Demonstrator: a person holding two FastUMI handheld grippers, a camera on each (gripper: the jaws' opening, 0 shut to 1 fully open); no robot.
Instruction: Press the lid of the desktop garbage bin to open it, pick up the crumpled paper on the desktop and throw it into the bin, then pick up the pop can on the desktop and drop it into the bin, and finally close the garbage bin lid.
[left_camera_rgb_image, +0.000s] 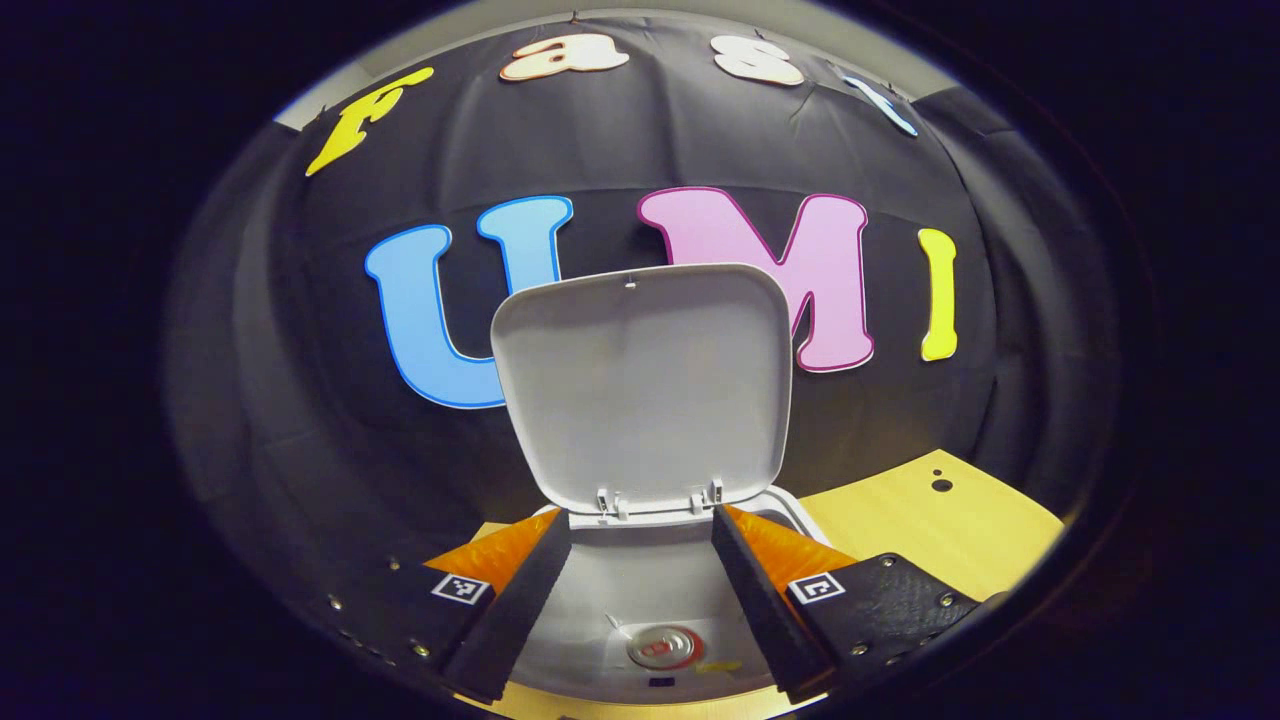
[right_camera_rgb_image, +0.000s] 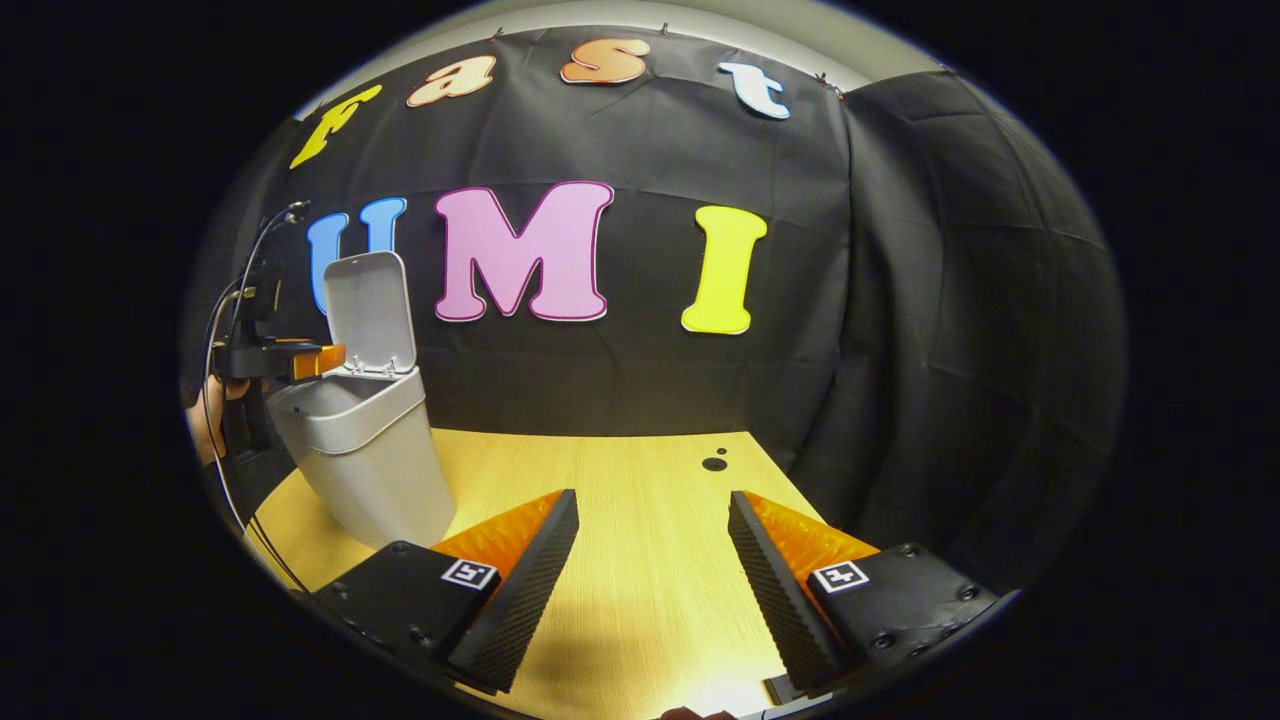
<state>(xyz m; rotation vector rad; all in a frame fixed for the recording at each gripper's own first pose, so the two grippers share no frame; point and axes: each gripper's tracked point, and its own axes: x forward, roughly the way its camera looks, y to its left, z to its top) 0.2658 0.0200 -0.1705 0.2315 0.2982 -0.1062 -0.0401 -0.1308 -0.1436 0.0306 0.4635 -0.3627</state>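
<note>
1. The left gripper (left_camera_rgb_image: 640, 600) is hovering directly over the open mouth of the desktop garbage bin (left_camera_rgb_image: 790, 505), its fingers spread wide and gripping nothing; in the right gripper view it is showing at the bin's rim, held by a hand (right_camera_rgb_image: 205, 415).
2. The pop can (left_camera_rgb_image: 664, 647) is lying down inside the bin, its top end with the pull tab facing up toward the left gripper's camera, so its long axis is running roughly upright along the bin's depth.
3. The lid (left_camera_rgb_image: 640, 385) is standing raised on its hinge at the bin's back edge, its pale inner face turned toward the left gripper, its long axis pointing upward.
4. The right gripper (right_camera_rgb_image: 650, 570) is resting low over the bare wooden desktop (right_camera_rgb_image: 620, 480), jaws apart and empty, well to the side of the bin (right_camera_rgb_image: 365, 450).
5. The lid is looking like light, stiff, smooth plastic; it is likely swinging easily, so a push on its top front edge, away from the hinge, is probably the best place to act.
6. The crumpled paper cannot be made out inside the bin.
7. Closing the lid is seemingly the remaining step.
</note>
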